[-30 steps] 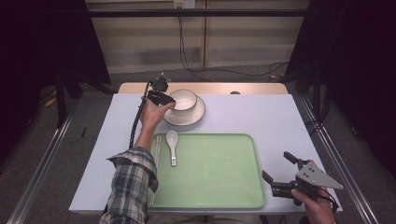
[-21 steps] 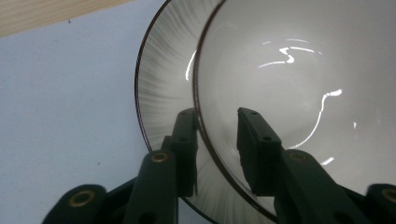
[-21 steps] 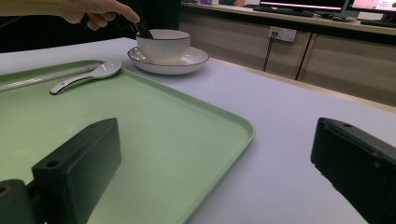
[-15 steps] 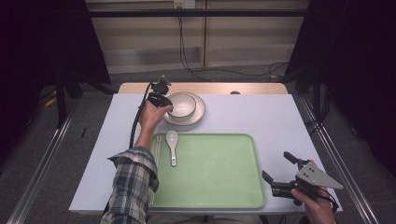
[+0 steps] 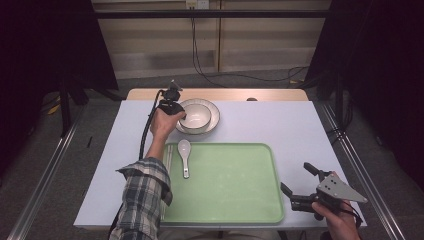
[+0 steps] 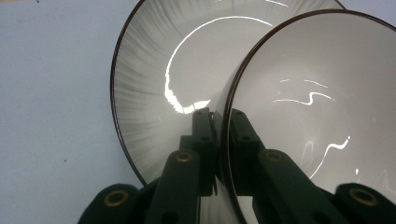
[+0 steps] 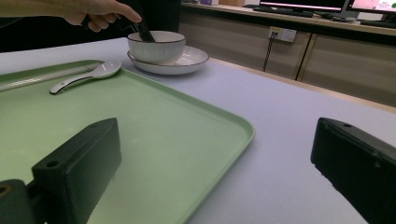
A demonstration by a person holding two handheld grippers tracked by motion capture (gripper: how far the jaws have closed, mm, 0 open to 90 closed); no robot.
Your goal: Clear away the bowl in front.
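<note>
We pinch bowl rim with left gripper, far left on plate; keep grip firm, level. Right gripper spread, idle.

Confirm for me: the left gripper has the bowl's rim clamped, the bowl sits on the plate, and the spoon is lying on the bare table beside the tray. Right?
Not quite. The spoon lies on the green tray, near its far left corner, as the high view shows. The rest holds: the left gripper clamps the rim of the bowl, which sits on the plate.

High view overhead; L cam close on bowl; R cam low, far.
</note>
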